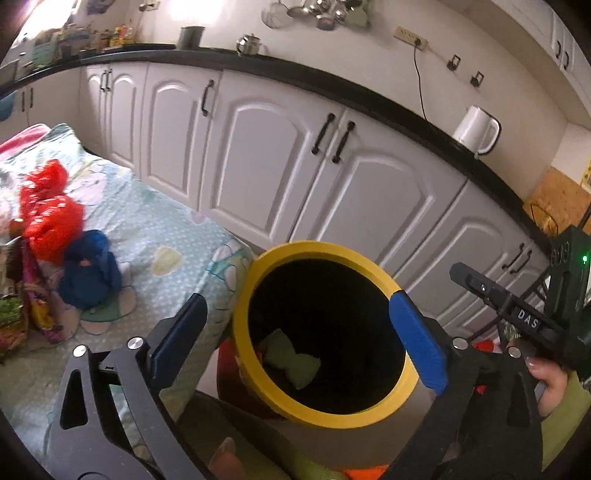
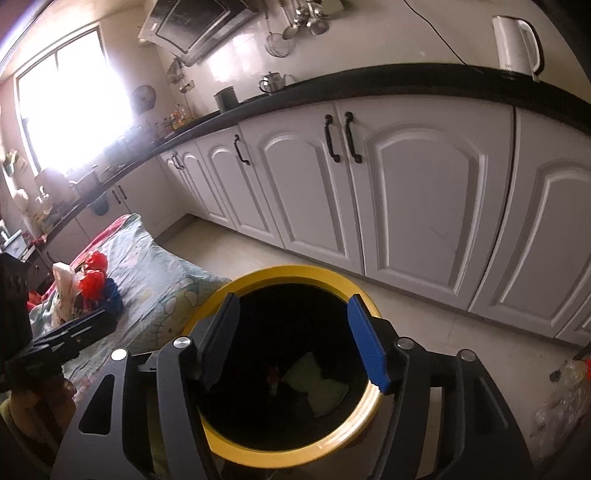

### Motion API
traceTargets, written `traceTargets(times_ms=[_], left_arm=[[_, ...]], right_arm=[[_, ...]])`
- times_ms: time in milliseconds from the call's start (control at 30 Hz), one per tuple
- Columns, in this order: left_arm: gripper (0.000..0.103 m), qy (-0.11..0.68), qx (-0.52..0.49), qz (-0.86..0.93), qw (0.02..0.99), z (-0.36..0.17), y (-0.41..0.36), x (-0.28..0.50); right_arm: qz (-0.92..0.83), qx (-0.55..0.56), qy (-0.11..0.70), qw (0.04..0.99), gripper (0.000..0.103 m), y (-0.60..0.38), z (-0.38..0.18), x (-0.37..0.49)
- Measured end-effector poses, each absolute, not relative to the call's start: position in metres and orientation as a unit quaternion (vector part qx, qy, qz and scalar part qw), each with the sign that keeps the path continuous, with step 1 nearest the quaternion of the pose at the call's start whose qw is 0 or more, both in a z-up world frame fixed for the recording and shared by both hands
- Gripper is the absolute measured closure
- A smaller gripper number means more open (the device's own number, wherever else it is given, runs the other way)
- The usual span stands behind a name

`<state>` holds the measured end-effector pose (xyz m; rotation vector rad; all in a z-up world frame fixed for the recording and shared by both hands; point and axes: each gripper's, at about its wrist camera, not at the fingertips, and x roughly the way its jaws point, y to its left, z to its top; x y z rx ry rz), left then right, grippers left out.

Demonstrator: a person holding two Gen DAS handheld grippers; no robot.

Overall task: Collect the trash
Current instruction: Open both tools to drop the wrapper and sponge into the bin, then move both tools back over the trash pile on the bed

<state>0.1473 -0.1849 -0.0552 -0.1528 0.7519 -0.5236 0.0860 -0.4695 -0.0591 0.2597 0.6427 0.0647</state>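
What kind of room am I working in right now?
Most likely a home kitchen: white cabinets under a black counter, a kettle on it, and ladles hanging on the wall.

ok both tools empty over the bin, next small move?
Probably swing the left tool left, back to the table. Both tools hang open over the yellow-rimmed bin, a pale green scrap already inside, while the red bag and blue bundle still lie on the patterned cloth.
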Motion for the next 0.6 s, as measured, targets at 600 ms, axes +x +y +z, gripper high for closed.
traceTargets(times_ms=[600], left_arm=[[0.011,0.301,-0.083,-0.15,0.938,-0.025,-0.111,0.128]], right_arm=[[0.123,0.058,0.28,0.95,0.031,-0.385,-0.017,0.084]])
